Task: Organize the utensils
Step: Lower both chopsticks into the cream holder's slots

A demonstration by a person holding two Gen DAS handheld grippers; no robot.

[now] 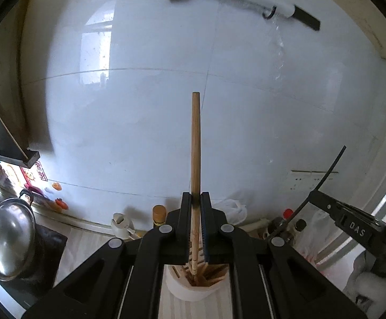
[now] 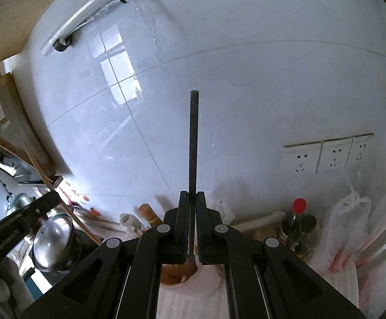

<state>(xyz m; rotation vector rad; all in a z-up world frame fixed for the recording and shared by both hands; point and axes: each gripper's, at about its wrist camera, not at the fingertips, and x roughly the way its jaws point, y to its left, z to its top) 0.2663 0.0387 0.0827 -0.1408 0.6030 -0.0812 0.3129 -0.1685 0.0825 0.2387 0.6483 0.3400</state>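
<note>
The left hand-held gripper (image 1: 195,204) pinches a wooden chopstick (image 1: 195,143) pointing to twelve o'clock; the right hand-held gripper (image 2: 192,202) likewise clamps a black chopstick (image 2: 193,141).

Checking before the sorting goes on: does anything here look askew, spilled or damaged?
Nothing stands out. The left gripper is shut on a wooden chopstick, upright above the white holder full of wooden sticks. The right gripper is shut on a dark chopstick. No spill or breakage shows on the counter.
</note>
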